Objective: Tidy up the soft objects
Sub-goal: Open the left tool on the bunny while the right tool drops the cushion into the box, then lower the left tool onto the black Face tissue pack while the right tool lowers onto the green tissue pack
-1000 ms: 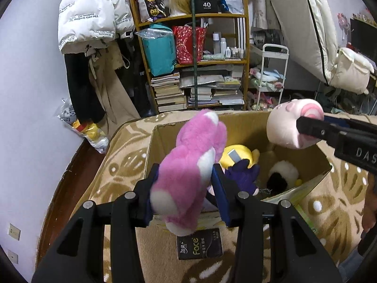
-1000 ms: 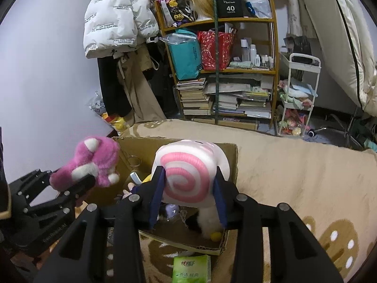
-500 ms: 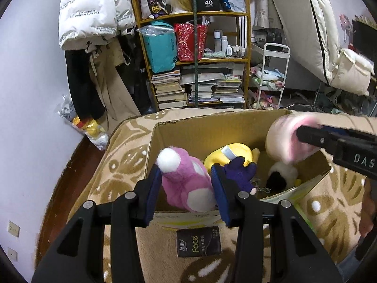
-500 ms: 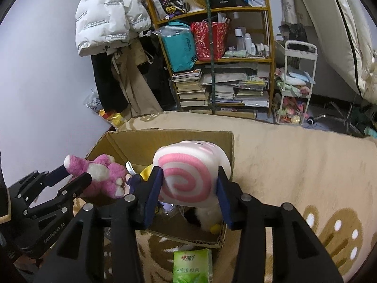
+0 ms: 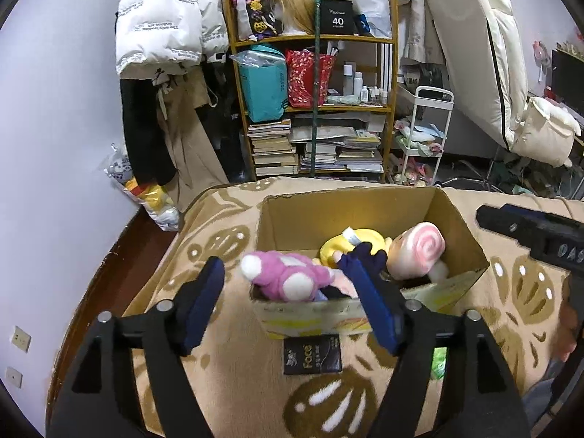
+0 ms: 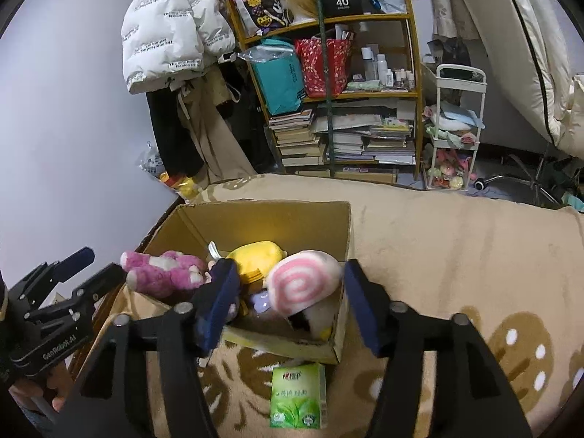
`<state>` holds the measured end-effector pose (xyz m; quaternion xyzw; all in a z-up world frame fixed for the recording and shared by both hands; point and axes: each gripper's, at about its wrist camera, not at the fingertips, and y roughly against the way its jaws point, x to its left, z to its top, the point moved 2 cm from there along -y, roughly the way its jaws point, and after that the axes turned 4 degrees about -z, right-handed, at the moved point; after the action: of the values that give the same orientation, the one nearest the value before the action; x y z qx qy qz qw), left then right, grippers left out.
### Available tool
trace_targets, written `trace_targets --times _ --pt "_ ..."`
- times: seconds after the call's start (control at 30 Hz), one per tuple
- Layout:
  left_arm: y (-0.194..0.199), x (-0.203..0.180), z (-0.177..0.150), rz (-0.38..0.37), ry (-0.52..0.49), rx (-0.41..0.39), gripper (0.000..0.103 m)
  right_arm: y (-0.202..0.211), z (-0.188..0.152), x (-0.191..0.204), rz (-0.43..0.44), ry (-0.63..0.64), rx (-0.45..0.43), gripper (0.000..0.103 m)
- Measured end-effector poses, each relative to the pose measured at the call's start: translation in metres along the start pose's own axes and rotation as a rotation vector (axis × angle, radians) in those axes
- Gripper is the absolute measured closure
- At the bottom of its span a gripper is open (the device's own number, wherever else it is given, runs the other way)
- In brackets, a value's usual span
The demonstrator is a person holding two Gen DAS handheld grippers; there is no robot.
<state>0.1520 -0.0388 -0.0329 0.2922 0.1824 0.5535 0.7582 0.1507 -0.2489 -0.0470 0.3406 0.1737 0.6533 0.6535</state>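
Observation:
An open cardboard box stands on a beige patterned blanket. A pink plush lies at the box's near left corner. My left gripper is opening, its pads well apart and off the toy. A pink-and-white swirl plush rests in the box's near right corner, leaning on a yellow plush. Around it my right gripper is opening too, with neither pad pressing on it. The pink plush also shows in the right wrist view, beside the left gripper.
A black tissue pack and a green tissue pack lie on the blanket just in front of the box. Beyond the bed stand a crowded bookshelf, a white cart and hanging coats.
Both toys went down from above the box into it. Both grippers' jaws spread and let go of them, and both grippers drew back a little from the box.

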Motion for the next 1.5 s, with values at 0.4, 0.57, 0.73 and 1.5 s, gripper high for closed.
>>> trace_targets --times 0.4,0.57,0.73,1.5 --pt "0.028 -0.005 -0.019 0.066 -0.043 0.015 0.013 0.022 -0.016 -0.006 -0.008 -0.039 0.033 0.011" --pt "0.03 -0.011 -0.028 0.066 -0.061 0.037 0.011 0.027 -0.023 -0.005 -0.047 -0.002 0.039 0.003" --pt "0.028 -0.021 -0.04 0.058 -0.103 0.072 0.01 0.027 -0.032 -0.006 -0.056 -0.005 0.068 0.003" --pt "-0.046 -0.02 -0.075 -0.003 -0.03 0.264 0.01 -0.029 -0.061 0.012 -0.081 0.067 0.263 0.003"
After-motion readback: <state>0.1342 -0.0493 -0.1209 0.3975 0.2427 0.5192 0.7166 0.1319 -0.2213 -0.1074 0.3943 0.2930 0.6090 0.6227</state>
